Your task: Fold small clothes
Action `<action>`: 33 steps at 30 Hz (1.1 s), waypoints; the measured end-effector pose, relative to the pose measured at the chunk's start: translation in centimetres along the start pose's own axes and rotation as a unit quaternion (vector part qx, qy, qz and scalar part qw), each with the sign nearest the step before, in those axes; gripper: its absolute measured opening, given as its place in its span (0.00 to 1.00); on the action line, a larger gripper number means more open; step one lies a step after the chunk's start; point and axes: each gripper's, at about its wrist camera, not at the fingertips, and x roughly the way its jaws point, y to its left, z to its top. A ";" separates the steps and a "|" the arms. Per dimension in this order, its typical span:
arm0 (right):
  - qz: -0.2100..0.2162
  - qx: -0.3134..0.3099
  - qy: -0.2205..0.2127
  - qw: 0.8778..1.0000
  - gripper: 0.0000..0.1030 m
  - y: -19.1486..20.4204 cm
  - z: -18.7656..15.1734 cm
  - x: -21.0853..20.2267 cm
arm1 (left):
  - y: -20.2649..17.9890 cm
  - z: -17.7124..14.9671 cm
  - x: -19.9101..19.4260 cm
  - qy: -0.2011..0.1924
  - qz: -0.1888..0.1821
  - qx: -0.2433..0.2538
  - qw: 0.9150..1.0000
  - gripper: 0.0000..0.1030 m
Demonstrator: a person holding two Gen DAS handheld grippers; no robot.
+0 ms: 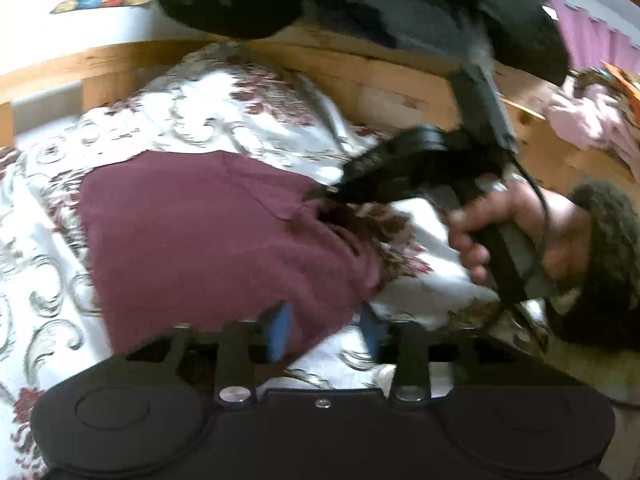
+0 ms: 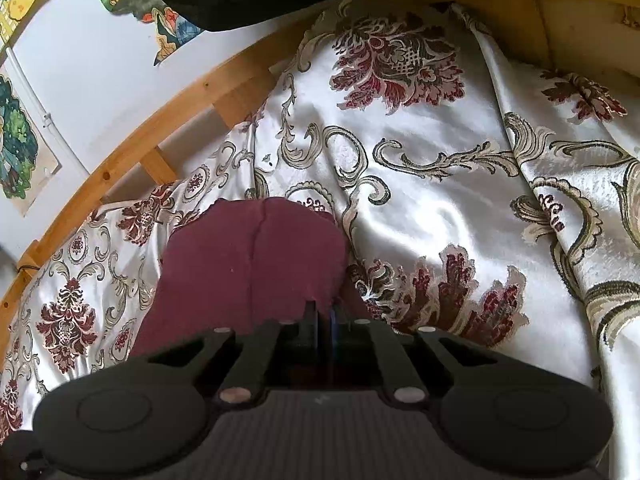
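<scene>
A small maroon garment (image 1: 208,236) lies on a white floral bedspread (image 1: 248,112). My left gripper (image 1: 326,330) is open, its blue pads on either side of the garment's near edge. In the left wrist view my right gripper (image 1: 320,192) comes in from the right, held by a hand, and pinches the garment's right edge. In the right wrist view the right gripper (image 2: 326,320) is shut on the maroon garment (image 2: 248,264), which spreads away ahead of it.
A wooden bed frame (image 1: 380,80) runs behind the bedspread (image 2: 440,184). A white wall with colourful posters (image 2: 24,152) is on the left. Pink clothes (image 1: 592,120) lie at the far right. A dark sleeve (image 1: 400,0) hangs overhead.
</scene>
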 end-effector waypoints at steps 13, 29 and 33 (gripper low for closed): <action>0.018 0.047 0.011 0.999 0.33 -1.4 0.2 0.5 | 4.6 0.4 -1.4 -0.029 0.151 -0.123 0.980 0.99; 0.073 0.059 0.045 0.995 0.86 -0.4 0.1 0.8 | 6.9 -1.1 0.1 0.040 0.199 -0.172 0.964 0.99; 0.076 0.049 0.066 0.994 0.76 0.2 -0.4 1.5 | 7.3 -1.4 0.3 0.046 0.195 -0.188 0.961 0.99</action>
